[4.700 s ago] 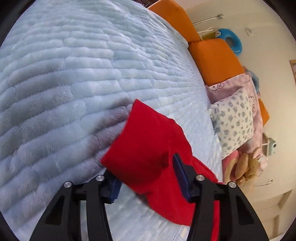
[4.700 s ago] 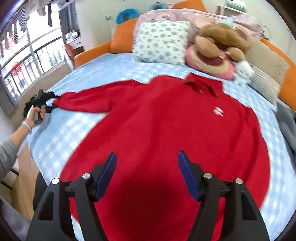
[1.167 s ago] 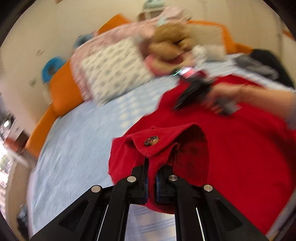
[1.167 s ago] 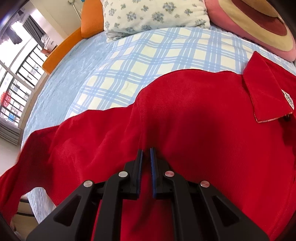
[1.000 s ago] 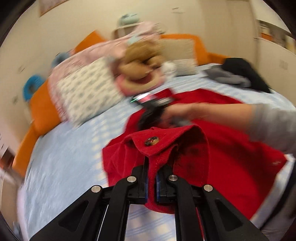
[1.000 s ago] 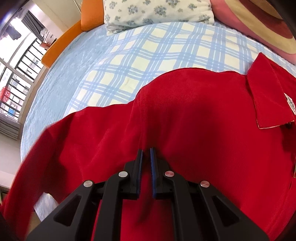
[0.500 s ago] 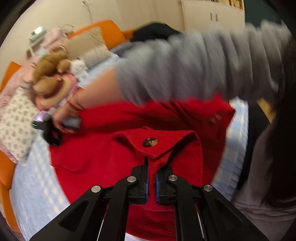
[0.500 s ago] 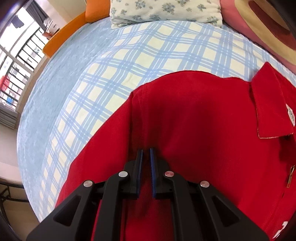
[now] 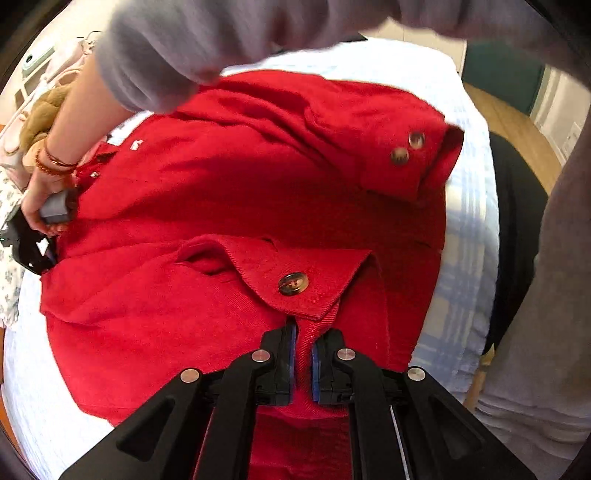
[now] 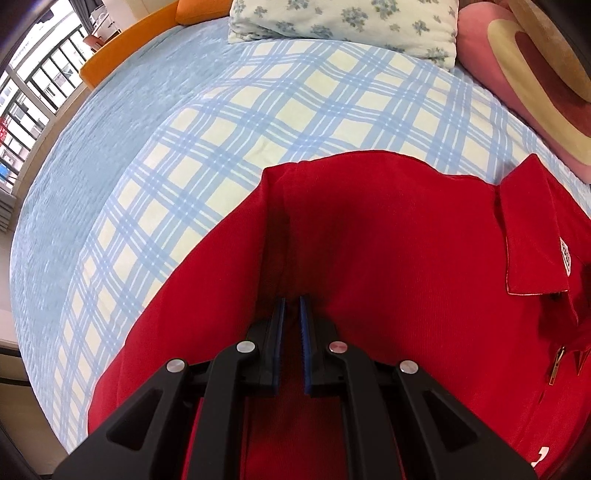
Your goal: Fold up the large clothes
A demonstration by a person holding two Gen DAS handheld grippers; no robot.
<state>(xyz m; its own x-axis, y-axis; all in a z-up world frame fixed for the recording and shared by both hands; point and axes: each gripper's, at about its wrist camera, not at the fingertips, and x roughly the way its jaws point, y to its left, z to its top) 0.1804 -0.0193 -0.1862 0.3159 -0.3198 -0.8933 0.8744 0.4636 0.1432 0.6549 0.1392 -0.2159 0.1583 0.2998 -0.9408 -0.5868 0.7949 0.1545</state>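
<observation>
A large red jacket (image 9: 207, 192) lies spread on the bed. My left gripper (image 9: 303, 345) is shut on its buttoned sleeve cuff (image 9: 295, 273) and holds the cuff over the jacket's body. The other sleeve's cuff (image 9: 410, 155) lies on the body at the upper right. My right gripper (image 10: 291, 314) is shut on the jacket (image 10: 406, 258) at the shoulder fold, left of the collar (image 10: 532, 229). It also shows at the left of the left wrist view (image 9: 29, 243), in the person's hand.
The bed has a blue and cream checked sheet (image 10: 258, 110) over a pale blue cover (image 10: 92, 140). A floral pillow (image 10: 347, 22), a pink round cushion (image 10: 524, 59) and an orange bolster (image 10: 140, 40) line the head. The person's grey-sleeved arm (image 9: 221, 40) crosses above.
My left gripper has carried the sleeve cuff from the bed's left side across onto the jacket's body. The sleeve now lies folded over the front. My right gripper has stayed clamped at the shoulder.
</observation>
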